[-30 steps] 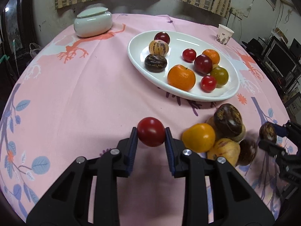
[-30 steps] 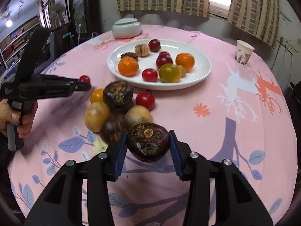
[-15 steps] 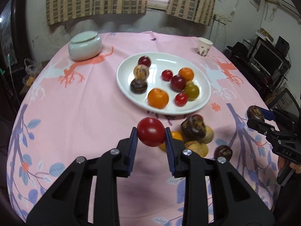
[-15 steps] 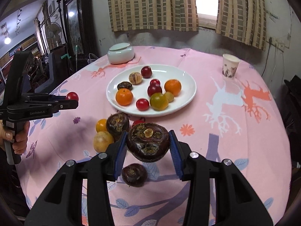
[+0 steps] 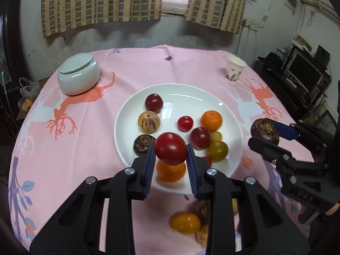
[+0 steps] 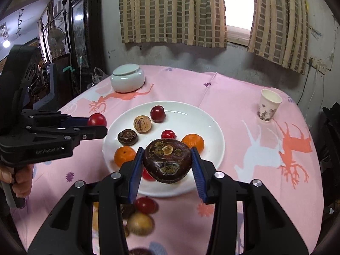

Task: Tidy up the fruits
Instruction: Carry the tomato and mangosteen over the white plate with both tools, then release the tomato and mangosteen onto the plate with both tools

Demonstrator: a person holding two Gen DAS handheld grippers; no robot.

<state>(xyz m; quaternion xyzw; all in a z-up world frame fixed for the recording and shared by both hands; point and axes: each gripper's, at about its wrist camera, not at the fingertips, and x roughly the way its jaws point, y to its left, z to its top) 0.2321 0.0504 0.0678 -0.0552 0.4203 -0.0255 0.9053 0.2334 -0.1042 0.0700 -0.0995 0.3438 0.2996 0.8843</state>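
My left gripper point(image 5: 170, 152) is shut on a red tomato point(image 5: 170, 148) and holds it in the air over the near rim of the white plate point(image 5: 180, 93). My right gripper point(image 6: 167, 162) is shut on a dark brown mangosteen point(image 6: 167, 162), also in the air above the plate's point(image 6: 210, 123) near side. The plate holds several fruits: oranges, red tomatoes, a striped melon, a dark mangosteen. Loose fruits lie on the pink cloth in front of the plate point(image 5: 186, 223) point(image 6: 140, 223). Each gripper shows in the other's view: the right one point(image 5: 264, 135), the left one point(image 6: 96, 123).
A pale green lidded jar point(image 5: 79, 76) stands at the back left of the round table. A paper cup point(image 5: 234, 71) stands at the back right. A wall with curtains lies behind the table. Dark furniture and screens stand at the right.
Both grippers have risen and moved forward from the loose fruit pile to above the plate, each still holding its fruit.
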